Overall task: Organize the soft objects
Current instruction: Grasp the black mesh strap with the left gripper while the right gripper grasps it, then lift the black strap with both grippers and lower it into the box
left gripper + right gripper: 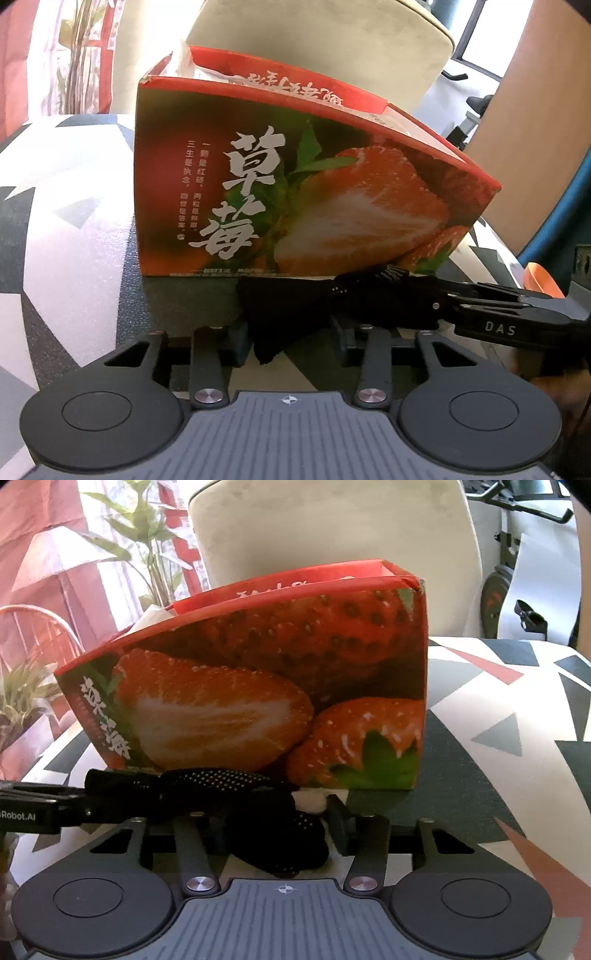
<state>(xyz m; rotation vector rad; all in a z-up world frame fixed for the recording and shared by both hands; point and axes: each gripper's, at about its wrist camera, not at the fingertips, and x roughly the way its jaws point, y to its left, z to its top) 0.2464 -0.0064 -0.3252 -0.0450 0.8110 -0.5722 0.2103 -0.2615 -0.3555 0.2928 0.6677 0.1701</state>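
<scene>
1. Two grippers meet at one black sock (291, 314), which lies in front of a red strawberry box (295, 184) on a table (74, 221) with a grey, white and black triangle pattern.
2. From the left wrist view, the sock runs left to right along the near foot of the box — its long axis is roughly parallel to the box's front face.
3. Its left end spreads wide and droops down between the left gripper's (291, 341) fingers (240, 343), which stand apart on either side of the cloth; whether they press it I cannot tell.
4. Its right end narrows into a bunched strip that goes into the right gripper (436, 299), which reaches in from the right with its fingers drawn together on the cloth.
5. In the right wrist view the same sock (236, 797) shows white grip dots; a rounded end (288, 845) hangs between the right gripper's (280, 830) fingers (341, 825), and these look set apart with the cloth filling most of the gap.
6. From that side the other gripper (92, 801) comes in from the left — the sock's thin dotted end stretches toward it.
7. Box: open at the top, standing upright, with white material (184, 62) showing at its far left corner.
8. Behind the box stands a pale chair back (332, 531); green plants (147, 535) are at far left.
</scene>
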